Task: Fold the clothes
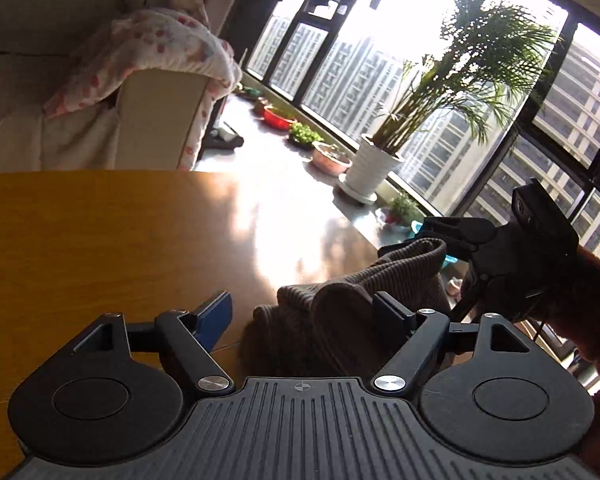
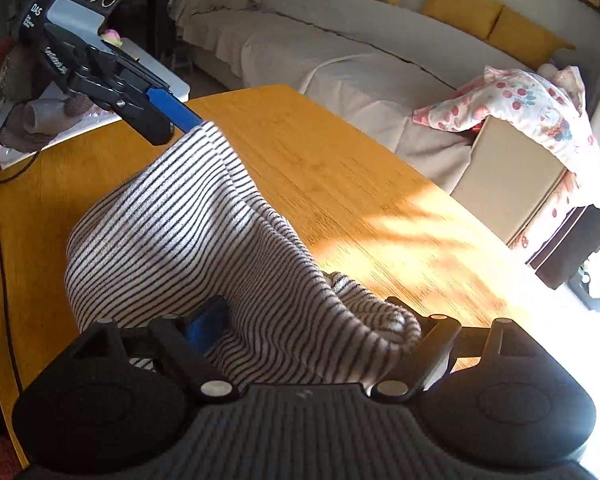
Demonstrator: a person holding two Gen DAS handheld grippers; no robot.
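Lying bunched near the table [image 2: 340, 168] edge, the striped knit garment [image 2: 188, 240] passes between both grippers. Left gripper [image 1: 306, 314] and right gripper [image 2: 320, 320] stand spread, unclamped. Risk: fabric snagging on a pad and dragging during withdrawal.

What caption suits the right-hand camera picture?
Striped garment heaped on a wooden table, between the open right gripper and the left gripper.

Striped garment [image 2: 188, 240] lies on table [image 2: 340, 168], sofa [image 2: 320, 52] behind.
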